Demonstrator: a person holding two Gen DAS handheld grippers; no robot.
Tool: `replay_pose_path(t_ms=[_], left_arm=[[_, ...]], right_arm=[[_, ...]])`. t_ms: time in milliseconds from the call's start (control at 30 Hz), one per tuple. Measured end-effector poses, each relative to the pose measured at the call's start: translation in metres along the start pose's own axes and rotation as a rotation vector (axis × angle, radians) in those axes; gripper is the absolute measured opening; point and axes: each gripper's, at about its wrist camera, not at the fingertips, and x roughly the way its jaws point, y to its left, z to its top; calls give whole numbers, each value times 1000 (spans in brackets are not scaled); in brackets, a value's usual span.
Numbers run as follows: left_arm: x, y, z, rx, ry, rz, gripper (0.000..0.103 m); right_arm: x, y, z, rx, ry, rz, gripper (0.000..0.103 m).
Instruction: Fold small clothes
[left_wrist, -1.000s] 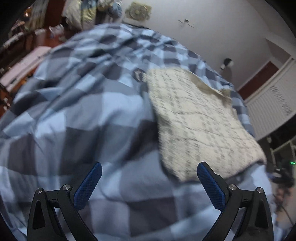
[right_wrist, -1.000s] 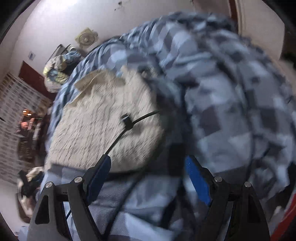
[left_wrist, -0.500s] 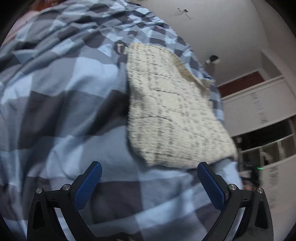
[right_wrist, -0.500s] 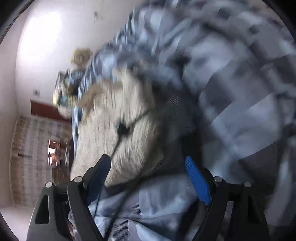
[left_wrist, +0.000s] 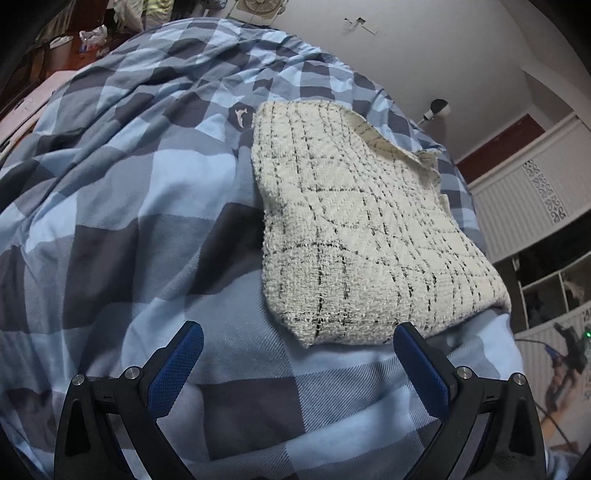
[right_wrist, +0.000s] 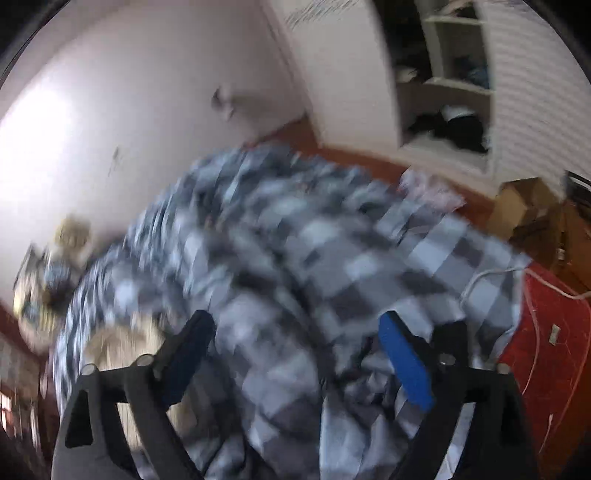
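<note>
A cream knit cloth (left_wrist: 362, 229) with thin black grid lines lies folded on the blue checked bedspread (left_wrist: 129, 206). My left gripper (left_wrist: 295, 365) is open and empty, just short of the cloth's near edge. My right gripper (right_wrist: 295, 354) is open and empty above the bedspread (right_wrist: 295, 258). The right wrist view is heavily blurred. A pale patch at its lower left is the cloth (right_wrist: 118, 343), to the left of that gripper.
A white wall and shelving (left_wrist: 546, 280) stand to the right in the left wrist view. The right wrist view shows white shelves (right_wrist: 443, 92), a cardboard box (right_wrist: 517, 206), a red mat (right_wrist: 546, 343) with a white cable beside the bed.
My right gripper has swung away to the right, so the cloth has slid from the view's centre to its lower left. My left gripper has shifted slightly and stays open near the cloth.
</note>
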Motion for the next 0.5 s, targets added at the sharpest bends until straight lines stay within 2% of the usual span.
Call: replay_pose_path(t_ms=[100,233,267,367,433,500], left_arm=[[7,-1,-1,-16,20,-16,103],[15,-2,-2,-45,28,-46,103],[17,-2,-2,-55,33,-54,103],[23,2,1,-104,41,-105,103],[24,7,3,-149,32,-137,103],[23,11,8,-191,13,-163,102]], right_arm=[[49,36,-26,-97,173,125,90],[111,80,-67,-109,420,341,90],[119,87,-73,-106,457,366,90],[145,108,-92,-128,533,361,90],[148,114,-99,-149,549,331,90],[144,116,-102,-157,544,340,90]])
